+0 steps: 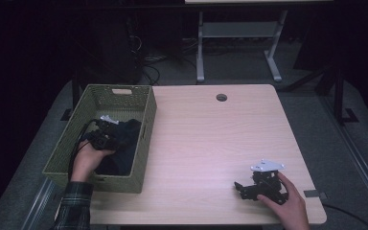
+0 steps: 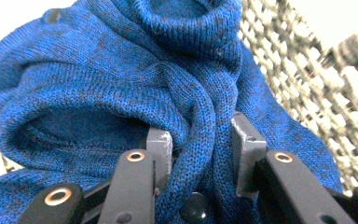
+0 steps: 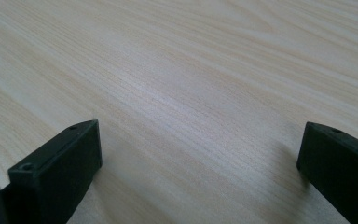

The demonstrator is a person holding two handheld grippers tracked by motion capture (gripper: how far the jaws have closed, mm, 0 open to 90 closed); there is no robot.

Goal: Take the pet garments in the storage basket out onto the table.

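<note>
step: likely pulling garment from basket
left gripper [image 2: 200, 154]: clamped on blue knit garment [image 2: 121, 88]
garment: inside wicker basket [image 1: 146, 129], bench's left edge
right gripper [image 3: 200, 154]: jaws apart, idle, near bench's front-right corner
next: probably lift clear of rim

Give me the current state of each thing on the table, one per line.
Blue knit sweater: bunched inside the basket, a fold pinched.
Woven basket: upright, holding the sweater.
Left hand-held gripper: shut on the sweater fold.
Right hand-held gripper: open, holding nothing, at the wooden table.
</note>
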